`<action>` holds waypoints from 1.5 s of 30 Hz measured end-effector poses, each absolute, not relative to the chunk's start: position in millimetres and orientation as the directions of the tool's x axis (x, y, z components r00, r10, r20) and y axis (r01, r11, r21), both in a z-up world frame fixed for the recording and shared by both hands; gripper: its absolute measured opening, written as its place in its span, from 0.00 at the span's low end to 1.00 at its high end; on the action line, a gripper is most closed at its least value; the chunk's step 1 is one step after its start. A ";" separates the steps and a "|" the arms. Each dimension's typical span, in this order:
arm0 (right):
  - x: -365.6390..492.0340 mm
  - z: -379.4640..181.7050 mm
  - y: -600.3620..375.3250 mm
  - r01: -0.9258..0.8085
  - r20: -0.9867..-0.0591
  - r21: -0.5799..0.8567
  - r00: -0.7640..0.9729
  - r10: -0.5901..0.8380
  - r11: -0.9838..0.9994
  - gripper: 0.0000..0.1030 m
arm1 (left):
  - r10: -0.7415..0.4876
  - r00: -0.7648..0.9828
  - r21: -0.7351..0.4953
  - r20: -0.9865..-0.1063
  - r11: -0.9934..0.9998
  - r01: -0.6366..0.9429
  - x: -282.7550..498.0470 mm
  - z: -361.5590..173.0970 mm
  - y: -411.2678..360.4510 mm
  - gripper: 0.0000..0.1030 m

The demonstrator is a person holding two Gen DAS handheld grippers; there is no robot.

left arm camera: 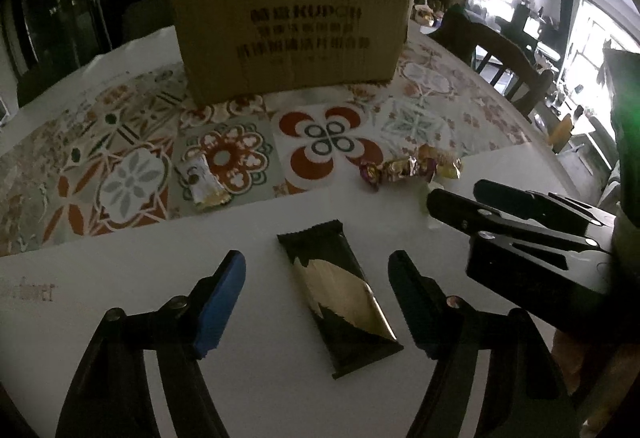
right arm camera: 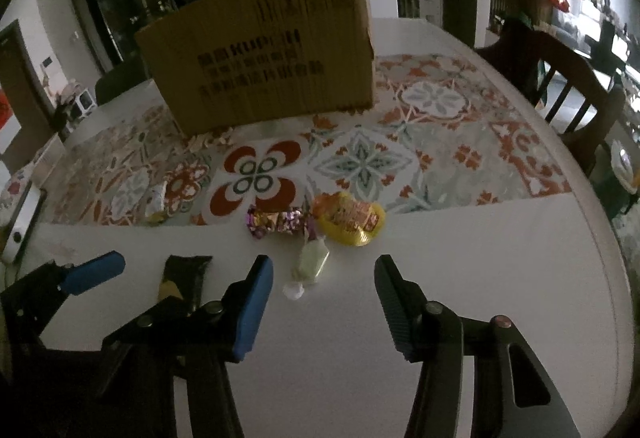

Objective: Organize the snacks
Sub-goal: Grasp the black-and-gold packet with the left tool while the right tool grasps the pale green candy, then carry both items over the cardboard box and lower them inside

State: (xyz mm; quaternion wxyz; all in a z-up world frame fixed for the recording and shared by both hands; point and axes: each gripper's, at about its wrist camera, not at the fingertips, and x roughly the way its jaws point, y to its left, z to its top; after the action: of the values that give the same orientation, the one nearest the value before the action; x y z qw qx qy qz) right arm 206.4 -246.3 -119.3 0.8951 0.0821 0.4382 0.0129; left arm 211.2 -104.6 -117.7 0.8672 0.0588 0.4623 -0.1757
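Left wrist view: the left gripper (left arm camera: 318, 302) is pitched steeply down over the white table (left arm camera: 120, 278), its blue-padded jaws apart on either side of a dark snack bar (left arm camera: 340, 298) with a gold leaf print, neither pad touching the wrapper. The right gripper (left arm camera: 452, 198) enters from the right, close above the table. Right wrist view: the right gripper (right arm camera: 324, 298) likewise tilts downward, jaws apart and holding nothing, with a pale green wrapped candy (right arm camera: 310, 264) lying just ahead between the fingertips. Beyond it lie a purple-and-gold candy (right arm camera: 276, 222) and a yellow snack cup (right arm camera: 352, 222) at the edge of the patterned mat (right arm camera: 440, 142), before a cardboard box (right arm camera: 264, 54).
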 end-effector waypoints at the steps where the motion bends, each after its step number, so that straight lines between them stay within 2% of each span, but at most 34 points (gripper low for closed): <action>1: 207.9 -121.0 -245.8 0.049 -0.784 0.159 0.614 0.096 0.986 0.49 | -0.251 0.507 -0.062 -0.825 0.931 0.360 211.9 -119.0 -105.7 0.70; 4: 212.7 -124.7 -243.6 0.051 -0.789 0.154 0.607 0.092 0.987 0.44 | -0.255 0.492 -0.070 -0.832 0.929 0.363 214.6 -123.5 -107.6 0.66; 10: 217.0 -128.2 -235.5 0.032 -0.792 0.112 0.607 0.070 0.993 0.36 | -0.274 0.471 -0.102 -0.839 0.928 0.359 218.5 -129.7 -107.3 0.50; 11: 217.1 -128.8 -234.4 0.026 -0.792 0.109 0.606 0.071 0.994 0.33 | -0.271 0.475 -0.094 -0.837 0.927 0.362 217.8 -130.0 -107.9 0.41; 14: 216.1 -129.0 -230.8 0.005 -0.790 0.101 0.608 0.077 0.995 0.22 | -0.279 0.476 -0.095 -0.834 0.922 0.375 217.6 -130.6 -108.8 0.37; 27: 203.6 -123.6 -227.5 -0.023 -0.786 0.100 0.612 0.093 0.995 0.21 | -0.298 0.511 -0.101 -0.806 0.921 0.377 214.7 -117.3 -101.6 0.33; 45: 175.0 -77.3 -230.3 -0.039 -0.711 0.114 0.694 0.109 0.993 0.21 | -0.349 0.611 -0.112 -0.710 0.913 0.391 192.7 -63.2 -89.7 0.32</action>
State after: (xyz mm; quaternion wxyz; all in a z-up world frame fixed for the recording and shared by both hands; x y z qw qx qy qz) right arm 175.0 -230.3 -77.3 0.9193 0.0449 0.3889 0.0401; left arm 192.7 -89.7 -63.2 0.8971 0.0271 0.3897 -0.2063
